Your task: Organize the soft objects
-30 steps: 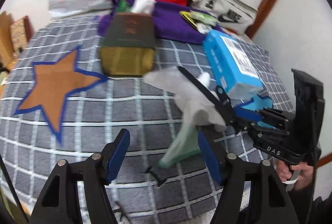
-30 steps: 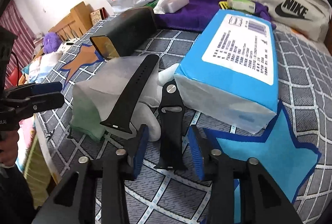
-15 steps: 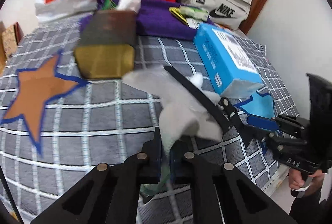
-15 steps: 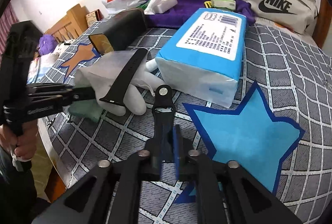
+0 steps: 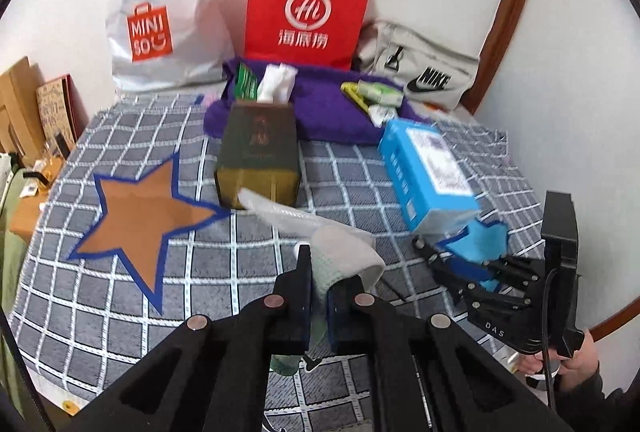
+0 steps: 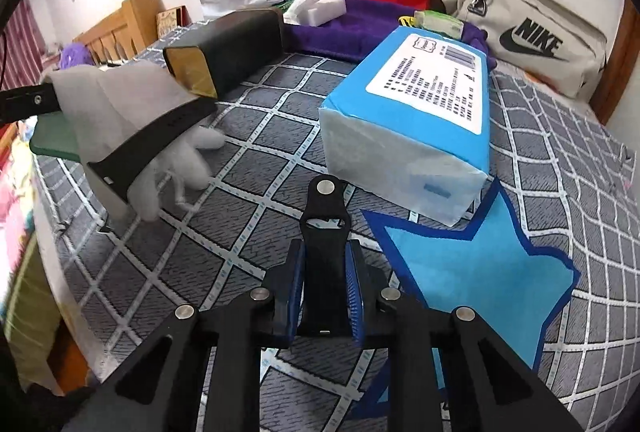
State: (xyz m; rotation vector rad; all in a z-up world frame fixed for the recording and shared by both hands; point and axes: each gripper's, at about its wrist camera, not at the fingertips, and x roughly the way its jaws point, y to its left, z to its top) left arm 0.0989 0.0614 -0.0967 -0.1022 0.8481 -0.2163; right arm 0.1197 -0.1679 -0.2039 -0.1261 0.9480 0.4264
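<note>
My left fingers (image 5: pixel 318 296) pinch the white glove (image 5: pixel 340 252) and my right fingers (image 6: pixel 324 286) clamp the black strap (image 6: pixel 324 232), both just above the bed (image 6: pixel 248 200), so I'd lift slowly, keeping grips firm.

Glove (image 5: pixel 344 252) lower end hidden behind the left gripper (image 5: pixel 318 306) fingers; its fingertips blurred in the right wrist view. Watch strap (image 6: pixel 324 272) lower part hidden between the right gripper (image 6: pixel 324 288) fingers. Blue star (image 5: pixel 480 244) mostly covered by the blue pack (image 5: pixel 428 172). Hand (image 5: pixel 580 364) cut off at the edge.
</note>
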